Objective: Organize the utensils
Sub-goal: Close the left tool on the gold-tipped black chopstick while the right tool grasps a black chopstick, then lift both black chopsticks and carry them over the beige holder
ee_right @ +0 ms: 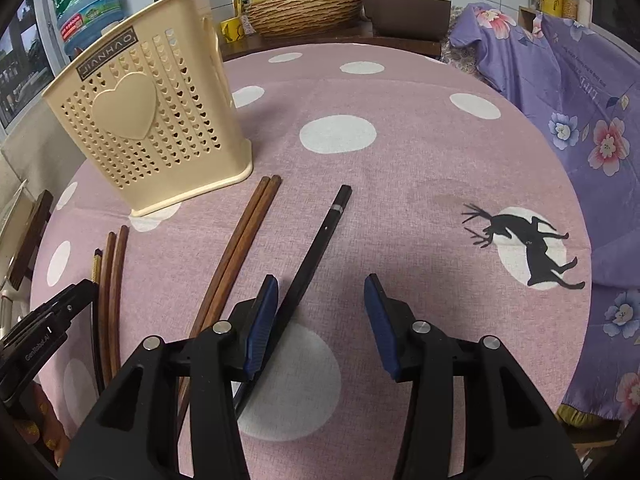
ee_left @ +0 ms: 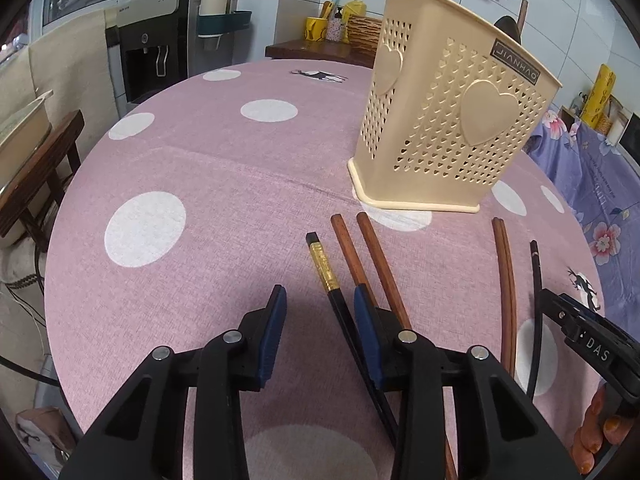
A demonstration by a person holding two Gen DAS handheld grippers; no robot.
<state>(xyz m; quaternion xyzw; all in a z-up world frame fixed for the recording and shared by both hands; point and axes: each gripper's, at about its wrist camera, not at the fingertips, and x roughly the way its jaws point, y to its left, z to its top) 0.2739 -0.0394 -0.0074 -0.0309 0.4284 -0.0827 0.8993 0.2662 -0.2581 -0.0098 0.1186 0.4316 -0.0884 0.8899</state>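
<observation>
Left wrist view: left gripper released, jaws spread above the tablecloth, holding nothing.
Chopstick with gold band: lies between the left jaws, nearer the right-hand pad, long axis running away toward the holder.
Brown chopsticks nearby: two, just right of that pad, roughly parallel to the banded one.
Farther right: a touching brown pair and one slim black chopstick, beside the right gripper's body (only its edge shows here).
Right wrist view: right gripper also released, empty.
Slim black chopstick: lies just inside the left-hand pad, pointing up and slightly right; the right hand is nearer it.
Brown pair: left of that pad.
Holder: upright, ahead to the left, well apart from the jaws.
Count: six chopsticks on the cloth, one holder.
</observation>
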